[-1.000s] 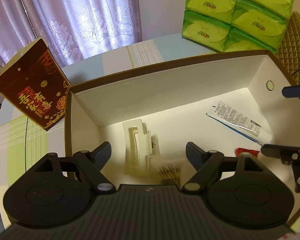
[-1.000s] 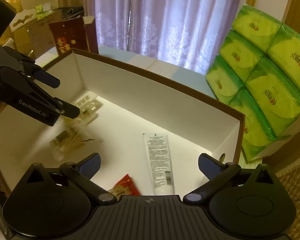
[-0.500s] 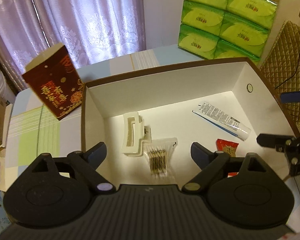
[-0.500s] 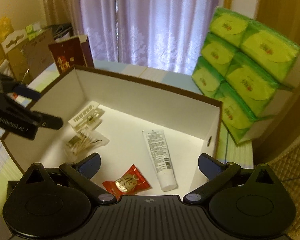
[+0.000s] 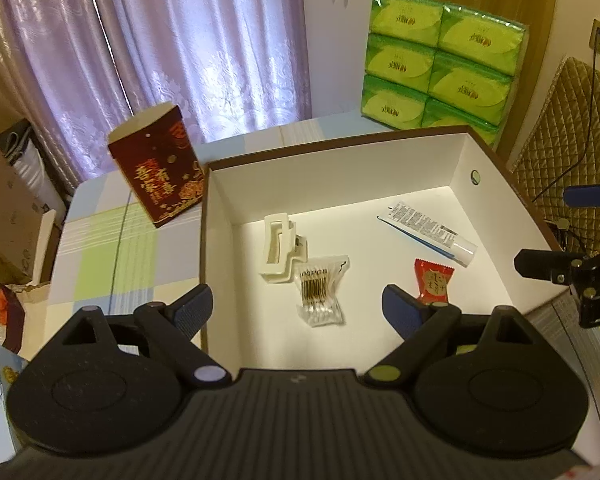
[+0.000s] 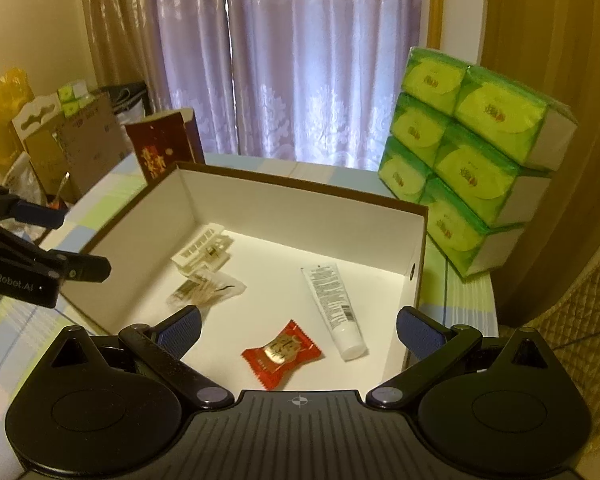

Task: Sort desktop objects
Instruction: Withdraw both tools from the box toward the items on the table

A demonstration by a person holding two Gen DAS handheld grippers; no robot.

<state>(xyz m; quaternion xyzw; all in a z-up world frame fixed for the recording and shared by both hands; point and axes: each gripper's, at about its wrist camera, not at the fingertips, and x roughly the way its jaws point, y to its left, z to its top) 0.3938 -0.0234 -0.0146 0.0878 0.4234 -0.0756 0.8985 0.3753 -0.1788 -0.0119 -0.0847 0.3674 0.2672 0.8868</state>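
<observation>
Both claws hang spread and empty above the white-lined cardboard box: left claw, right claw. Inside lie a rigid cream hair clip, a crinkly cotton-swab bag, a slick red candy packet and a smooth tube. A careless dip could snag the thin wall or skid that glossy wrapper.

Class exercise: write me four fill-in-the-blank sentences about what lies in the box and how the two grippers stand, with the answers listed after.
1. The candy wrapper inside the box is ____ in colour.
2. The white tube lies with its cap toward the ____ gripper.
3. The hair clip touches the bag of cotton ____.
4. The left gripper and right gripper are both ____.

Answers: red; right; swabs; open
</observation>
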